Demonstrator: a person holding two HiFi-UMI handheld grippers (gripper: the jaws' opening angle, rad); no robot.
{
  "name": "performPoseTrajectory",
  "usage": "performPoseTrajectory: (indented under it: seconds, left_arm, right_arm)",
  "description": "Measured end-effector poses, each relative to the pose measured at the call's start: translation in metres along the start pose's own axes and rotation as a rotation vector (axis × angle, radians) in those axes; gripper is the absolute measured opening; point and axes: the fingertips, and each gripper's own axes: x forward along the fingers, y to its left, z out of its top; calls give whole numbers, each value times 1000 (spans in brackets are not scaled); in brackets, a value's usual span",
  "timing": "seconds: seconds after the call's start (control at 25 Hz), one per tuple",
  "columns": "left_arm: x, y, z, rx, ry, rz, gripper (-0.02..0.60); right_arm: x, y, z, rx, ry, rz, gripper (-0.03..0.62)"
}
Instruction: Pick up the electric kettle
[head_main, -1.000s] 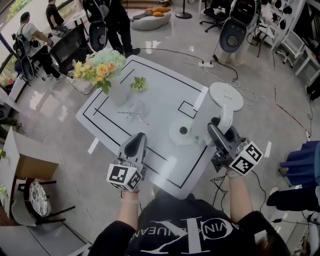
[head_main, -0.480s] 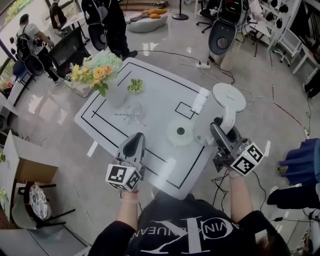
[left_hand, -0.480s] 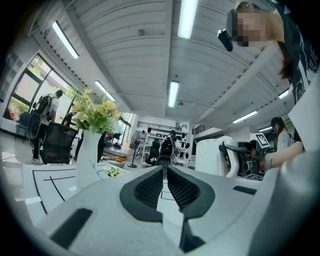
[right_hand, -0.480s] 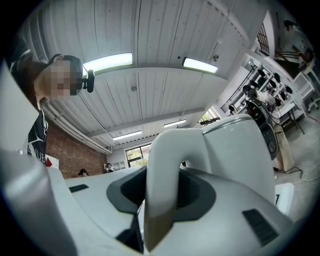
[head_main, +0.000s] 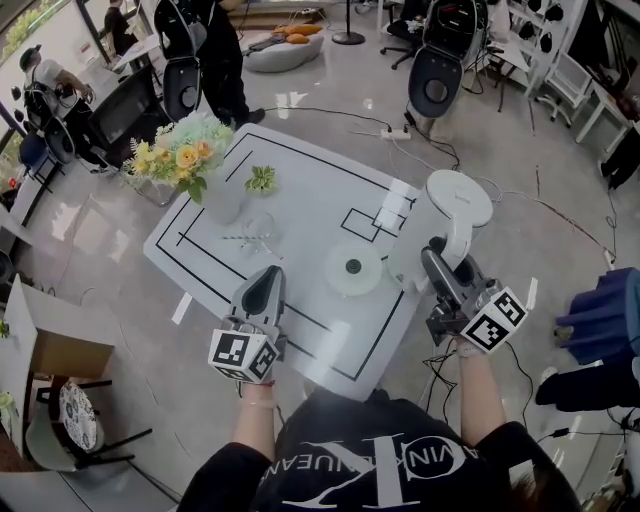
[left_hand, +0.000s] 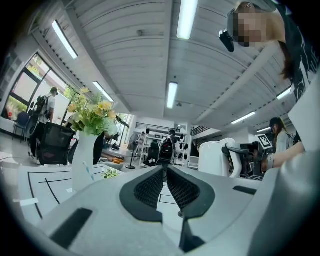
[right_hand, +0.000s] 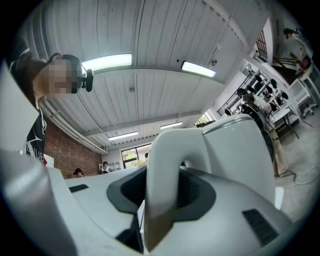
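Note:
The white electric kettle (head_main: 440, 225) hangs over the table's right edge, off its round base (head_main: 352, 270), which lies on the white table (head_main: 300, 190). My right gripper (head_main: 440, 262) is shut on the kettle's handle (right_hand: 165, 170). In the right gripper view the handle fills the space between the dark pads, with the kettle body (right_hand: 240, 150) behind it. My left gripper (head_main: 262, 290) is over the table's near edge with its jaws shut and nothing in them. The left gripper view shows that gripper (left_hand: 165, 172) and the kettle (left_hand: 215, 157) to the right.
A white vase of flowers (head_main: 190, 160), a small green plant (head_main: 261, 180) and a clear glass (head_main: 262, 228) stand on the table's left part. A power strip (head_main: 395, 131) and cables lie on the floor beyond. People and chairs are at the far left, and a cardboard box (head_main: 50, 345) at the near left.
The right gripper has carried the kettle a little further right, away from its base. The left gripper has stayed in place.

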Motion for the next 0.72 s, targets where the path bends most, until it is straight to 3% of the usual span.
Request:
performPoseTrajectory:
  seconds: [0.72]
  left_arm:
    - [10,-6,8,3,-21,-19,28]
  right_arm:
    - [-8,-2,11,-34,-16,-25,120]
